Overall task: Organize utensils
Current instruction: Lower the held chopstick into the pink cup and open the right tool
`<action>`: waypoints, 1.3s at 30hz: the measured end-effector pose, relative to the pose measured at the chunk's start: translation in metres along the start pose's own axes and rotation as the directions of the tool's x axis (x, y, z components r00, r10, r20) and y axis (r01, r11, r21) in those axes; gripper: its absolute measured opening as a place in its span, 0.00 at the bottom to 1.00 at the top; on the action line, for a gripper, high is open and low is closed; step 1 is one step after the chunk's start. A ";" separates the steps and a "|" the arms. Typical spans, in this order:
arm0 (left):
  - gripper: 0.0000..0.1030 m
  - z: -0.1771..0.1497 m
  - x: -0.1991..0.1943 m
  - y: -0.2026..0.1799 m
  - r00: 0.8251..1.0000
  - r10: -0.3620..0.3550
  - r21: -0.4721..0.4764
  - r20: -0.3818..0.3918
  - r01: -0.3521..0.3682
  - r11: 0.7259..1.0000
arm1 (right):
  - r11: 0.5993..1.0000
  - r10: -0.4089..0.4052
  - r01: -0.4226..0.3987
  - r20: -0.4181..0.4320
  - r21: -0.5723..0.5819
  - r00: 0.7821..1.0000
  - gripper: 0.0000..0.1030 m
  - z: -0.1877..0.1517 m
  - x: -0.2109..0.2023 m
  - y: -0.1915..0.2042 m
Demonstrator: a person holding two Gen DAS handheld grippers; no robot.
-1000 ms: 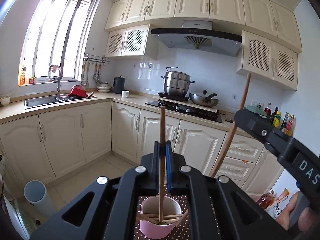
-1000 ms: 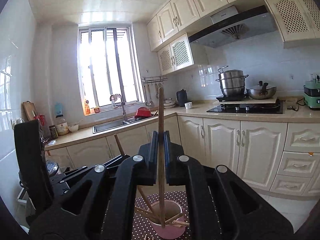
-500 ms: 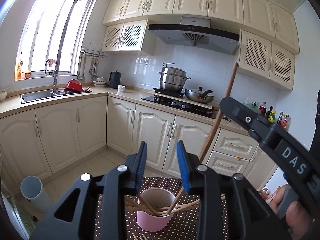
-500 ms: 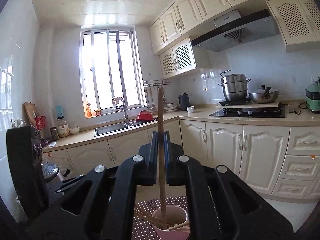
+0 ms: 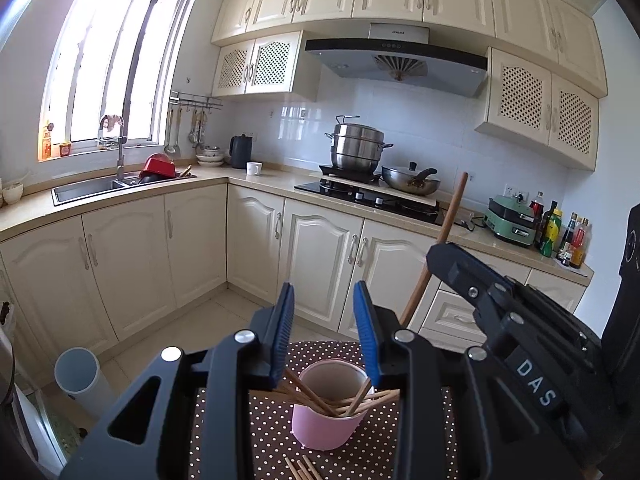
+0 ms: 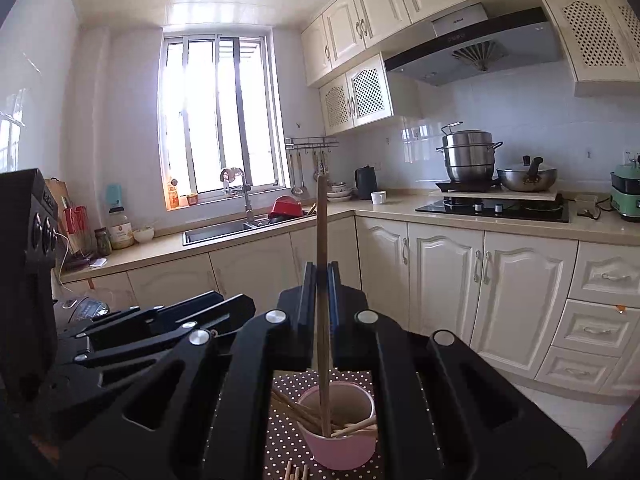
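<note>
My right gripper (image 6: 320, 280) pinches a light, stiff chopstick (image 6: 321, 240) at mid-length, its tip inside the pink cup (image 6: 340, 446) at 6 o'clock; my left gripper (image 5: 325, 320) gapes wide, holding nothing

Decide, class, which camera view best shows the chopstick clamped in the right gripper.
The right wrist view: the chopstick runs unbroken from its top down into the pink cup. In the left wrist view the right gripper hides part of that chopstick.

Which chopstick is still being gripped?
The upright chopstick, clamped by the right gripper, tip in the pink cup; the others lie loose inside.
</note>
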State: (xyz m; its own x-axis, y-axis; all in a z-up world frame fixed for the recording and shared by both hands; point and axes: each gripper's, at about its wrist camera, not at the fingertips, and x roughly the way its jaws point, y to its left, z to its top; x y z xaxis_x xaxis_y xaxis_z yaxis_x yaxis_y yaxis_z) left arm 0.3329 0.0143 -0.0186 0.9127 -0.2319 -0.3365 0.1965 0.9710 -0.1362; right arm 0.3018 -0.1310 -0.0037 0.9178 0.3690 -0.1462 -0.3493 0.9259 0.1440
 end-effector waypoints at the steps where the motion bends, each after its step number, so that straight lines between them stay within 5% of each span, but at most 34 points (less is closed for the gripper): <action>1: 0.29 -0.001 0.000 0.001 1.000 0.002 -0.001 -0.003 -0.002 1.000 | 1.000 0.001 -0.001 -0.007 -0.001 1.000 0.06 -0.002 0.000 0.000; 8: 0.30 -0.006 0.001 0.004 0.999 0.042 0.014 -0.020 -0.041 0.999 | 1.000 0.006 -0.006 -0.056 0.002 0.998 0.06 -0.018 0.003 0.000; 26: 0.61 -0.013 -0.026 0.017 0.991 0.136 0.022 -0.003 -0.136 0.991 | 1.000 0.008 -0.004 -0.152 0.026 0.988 0.08 -0.036 0.001 0.001; 29: 0.61 -0.014 -0.036 0.019 0.990 0.141 0.020 0.000 -0.140 0.990 | 1.000 0.010 -0.007 -0.152 0.019 0.988 0.19 -0.034 -0.006 0.005; 31: 0.62 -0.014 -0.043 0.020 0.989 0.147 0.021 0.007 -0.148 0.989 | 1.000 0.007 -0.005 -0.140 0.016 0.990 0.39 -0.033 -0.013 0.008; 32: 0.63 -0.014 -0.047 0.020 0.989 0.149 0.022 0.010 -0.149 0.989 | 1.000 0.005 -0.003 -0.132 0.016 0.991 0.42 -0.032 -0.018 0.010; 39: 0.65 -0.018 -0.083 0.020 0.983 0.175 0.022 0.046 -0.176 0.984 | 1.000 0.003 -0.003 -0.105 0.002 0.994 0.42 -0.024 -0.046 0.021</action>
State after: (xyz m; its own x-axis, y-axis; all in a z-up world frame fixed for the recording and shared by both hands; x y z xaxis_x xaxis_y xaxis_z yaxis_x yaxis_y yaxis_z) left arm 0.2543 0.0516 -0.0098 0.9484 -0.0552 -0.3123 0.0402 0.9977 -0.0543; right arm 0.2476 -0.1267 -0.0172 0.8919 0.3784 -0.2477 -0.3517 0.9246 0.1464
